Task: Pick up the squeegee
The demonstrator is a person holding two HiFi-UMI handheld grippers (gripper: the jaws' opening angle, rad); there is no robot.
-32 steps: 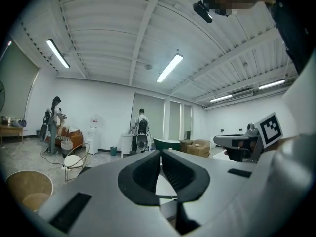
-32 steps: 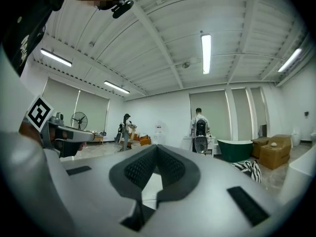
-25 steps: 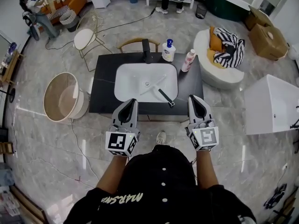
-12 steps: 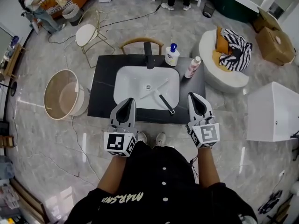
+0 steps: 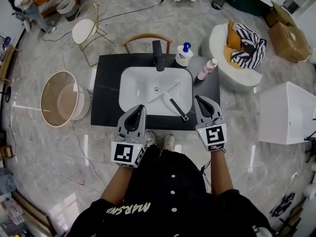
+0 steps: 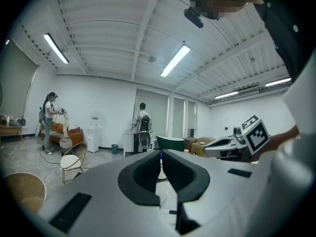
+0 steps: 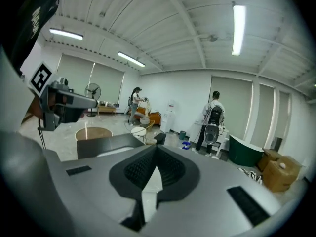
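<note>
The squeegee (image 5: 173, 103) lies slanted in the white sink basin (image 5: 129, 74), its black handle toward the front right rim and its pale blade toward the middle. My left gripper (image 5: 141, 106) hovers over the front rim of the basin, left of the handle; its jaws look shut and hold nothing (image 6: 161, 154). My right gripper (image 5: 196, 98) is over the black counter (image 5: 106, 85), just right of the handle end and apart from it. Its jaws are shut and empty (image 7: 157, 147).
A black faucet (image 5: 157, 55), a pump bottle (image 5: 184, 55) and a pink-capped bottle (image 5: 207, 69) stand at the counter's back. A round tub (image 5: 59, 98) sits on the floor to the left, a white box (image 5: 286, 113) to the right, a chair (image 5: 146, 37) behind.
Both grippers have moved forward to the sink's front edge. The right one has dropped and turned in toward the squeegee handle. The squeegee has not moved.
</note>
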